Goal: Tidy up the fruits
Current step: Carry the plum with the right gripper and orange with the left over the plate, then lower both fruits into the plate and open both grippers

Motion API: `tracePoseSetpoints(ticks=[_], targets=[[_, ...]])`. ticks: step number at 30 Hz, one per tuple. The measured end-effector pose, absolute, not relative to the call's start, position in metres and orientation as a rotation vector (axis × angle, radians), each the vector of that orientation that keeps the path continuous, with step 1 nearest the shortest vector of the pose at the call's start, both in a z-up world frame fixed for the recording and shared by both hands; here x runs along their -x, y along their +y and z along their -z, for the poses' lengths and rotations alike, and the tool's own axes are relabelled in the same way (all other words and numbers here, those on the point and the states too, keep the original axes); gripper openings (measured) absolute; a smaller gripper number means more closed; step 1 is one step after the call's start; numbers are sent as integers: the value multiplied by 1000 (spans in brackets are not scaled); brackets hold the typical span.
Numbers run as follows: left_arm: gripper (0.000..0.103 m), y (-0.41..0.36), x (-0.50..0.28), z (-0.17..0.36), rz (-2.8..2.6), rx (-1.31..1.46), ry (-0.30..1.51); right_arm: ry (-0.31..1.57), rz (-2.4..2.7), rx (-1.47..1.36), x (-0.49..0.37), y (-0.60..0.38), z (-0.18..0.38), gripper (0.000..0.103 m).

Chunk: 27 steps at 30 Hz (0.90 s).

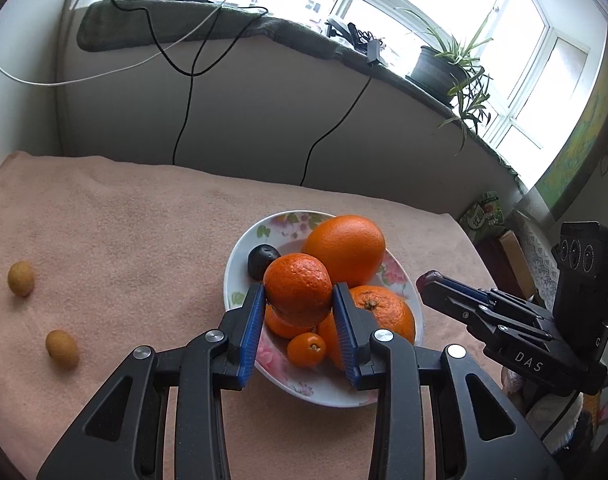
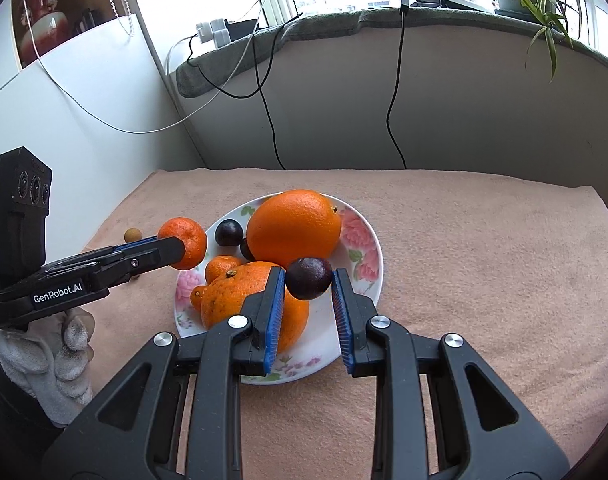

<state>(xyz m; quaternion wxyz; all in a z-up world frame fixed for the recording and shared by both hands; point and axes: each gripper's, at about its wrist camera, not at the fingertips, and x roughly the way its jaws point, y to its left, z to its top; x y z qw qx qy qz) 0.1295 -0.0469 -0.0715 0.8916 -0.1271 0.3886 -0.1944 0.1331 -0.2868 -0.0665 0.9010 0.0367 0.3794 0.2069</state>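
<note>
My left gripper (image 1: 298,292) is shut on a small mandarin (image 1: 297,286), held just above the near left rim of a floral plate (image 1: 235,268). The plate holds a large orange (image 1: 344,248), a lumpy orange (image 1: 384,312), a dark plum (image 1: 261,261) and a kumquat (image 1: 306,349). My right gripper (image 2: 308,276) is shut on another dark plum (image 2: 308,279), above the plate (image 2: 370,264) near the lumpy orange (image 2: 239,300). In the right wrist view the left gripper (image 2: 171,249) holds the mandarin (image 2: 185,240) at the plate's left edge.
Two small yellow-brown fruits (image 1: 20,278) (image 1: 62,349) lie on the pink cloth (image 1: 123,220) left of the plate. A grey wall with hanging cables (image 1: 183,120) bounds the table's far side. A gloved hand (image 2: 63,344) grips the left tool. A potted plant (image 1: 444,64) stands on the sill.
</note>
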Motion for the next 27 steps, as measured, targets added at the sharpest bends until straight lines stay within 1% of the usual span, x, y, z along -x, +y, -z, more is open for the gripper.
tracePoseSetpoints(ticks=[10, 21, 22, 23, 24, 25, 26, 27], targets=[[33, -65, -134, 71, 421, 231, 818, 805, -428, -76, -140, -286, 75, 25], [34, -66, -133, 65, 425, 214, 798, 802, -418, -90, -140, -287, 76, 27], [34, -66, -133, 64, 425, 211, 795, 801, -416, -92, -139, -288, 75, 31], [34, -67, -132, 63, 425, 208, 792, 798, -415, -94, -139, -288, 74, 38], [34, -67, -132, 62, 426, 206, 791, 795, -413, -94, -138, -288, 74, 41], [36, -68, -131, 62, 424, 204, 789, 792, -413, -93, -137, -287, 73, 47], [42, -68, -131, 62, 424, 203, 787, 789, -413, -90, -136, -287, 72, 53], [44, -69, -130, 61, 424, 200, 784, 784, -412, -87, -135, -286, 71, 55]])
